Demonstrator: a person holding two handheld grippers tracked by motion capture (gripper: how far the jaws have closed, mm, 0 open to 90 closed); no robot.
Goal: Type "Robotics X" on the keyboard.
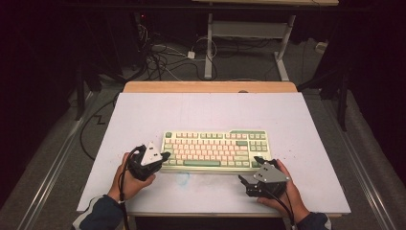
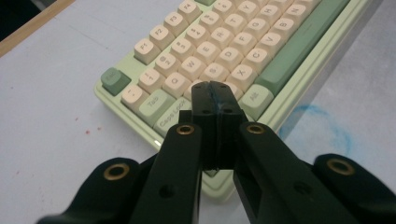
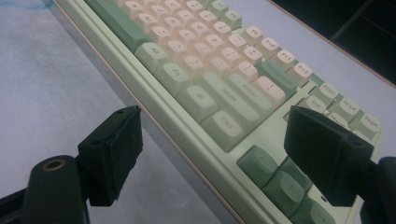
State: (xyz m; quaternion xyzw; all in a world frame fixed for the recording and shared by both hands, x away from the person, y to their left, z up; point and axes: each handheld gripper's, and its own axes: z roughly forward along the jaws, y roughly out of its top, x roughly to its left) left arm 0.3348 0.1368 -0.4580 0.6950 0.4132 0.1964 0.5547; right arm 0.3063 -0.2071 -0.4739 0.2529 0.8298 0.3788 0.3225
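The left gripper [image 1: 164, 155], a black 2-jaw tool under a grey three-cornered plate, is hovering at the near left corner of the pale green plastic keyboard with cream and green keycaps [image 1: 215, 148]. Its jaws are pressing flat against each other, with nothing between them. In the left gripper view the joined tips [image 2: 215, 93] are sitting over the keys just beyond the Caps Lock key [image 2: 172, 115], and whether they are touching a keycap cannot be told. The keyboard is stretching away ahead of these jaws, its green space bar [image 2: 303, 39] lying off to their right.

The right gripper [image 1: 253, 170] is resting at the keyboard's near right corner, its jaws standing wide apart and gripping nothing. In the right gripper view one pad [image 3: 116, 149] is hanging over the white tabletop [image 3: 42, 93] beside the keyboard's front edge, while the other pad [image 3: 327, 149] is hanging over the green arrow keys [image 3: 280, 179]; the keyboard's edge is running between the 2 pads.
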